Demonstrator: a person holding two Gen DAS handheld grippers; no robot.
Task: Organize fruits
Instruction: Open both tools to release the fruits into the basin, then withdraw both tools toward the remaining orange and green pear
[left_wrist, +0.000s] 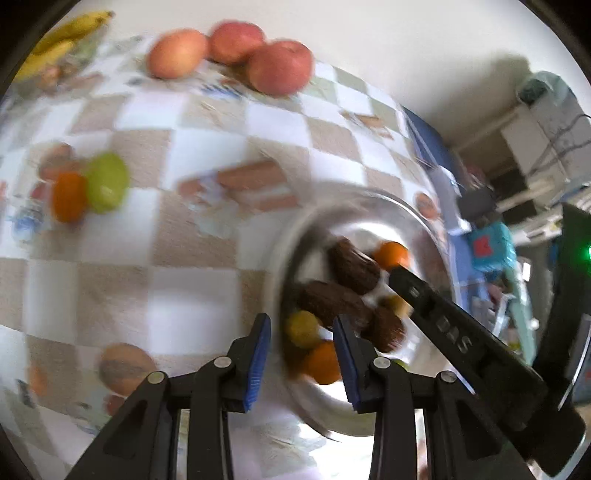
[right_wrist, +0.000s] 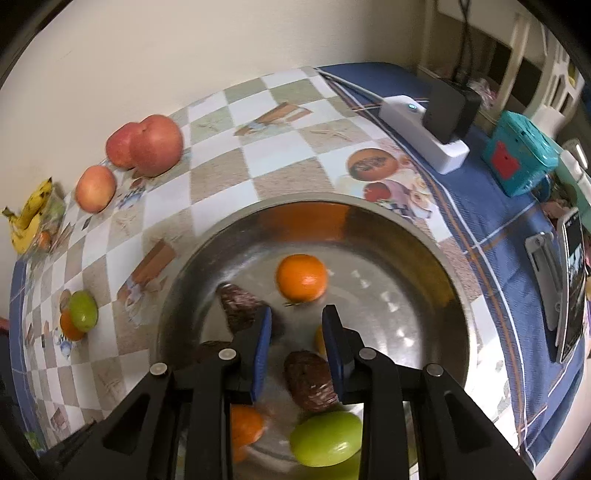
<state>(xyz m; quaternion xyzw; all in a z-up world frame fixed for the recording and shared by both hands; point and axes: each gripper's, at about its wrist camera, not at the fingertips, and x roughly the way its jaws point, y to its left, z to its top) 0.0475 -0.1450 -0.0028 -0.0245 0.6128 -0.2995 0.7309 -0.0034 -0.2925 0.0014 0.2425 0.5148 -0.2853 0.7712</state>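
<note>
**Both grippers empty over the fruit bowl**

A steel bowl (right_wrist: 424, 266) is seen near the table's front edge, on a checked cloth (right_wrist: 221, 177). Inside it an orange (right_wrist: 301, 277) lies toward the middle, with dark brown fruits (right_wrist: 312, 382) beside and below it, a green fruit (right_wrist: 325, 438) at the near wall and a second orange (right_wrist: 245, 424) to its left.

The right gripper (right_wrist: 297, 350) is held above the bowl, its fingers spread and nothing pinched between them; one brown fruit is seen through the gap. The left gripper (left_wrist: 301, 363) is held over the bowl's left rim, fingers likewise spread and empty. Its view is blurred, so whether anything is touched cannot be told.

Three apples (right_wrist: 157, 144) are lined along the far edge by the wall, and bananas (right_wrist: 31, 218) lie at the far left corner. A green fruit and an orange (right_wrist: 79, 315) sit touching each other near the left edge, well apart from the bowl. A teal box (right_wrist: 521, 155) and a white device (right_wrist: 424, 125) are seen on the blue cloth at the right side.
</note>
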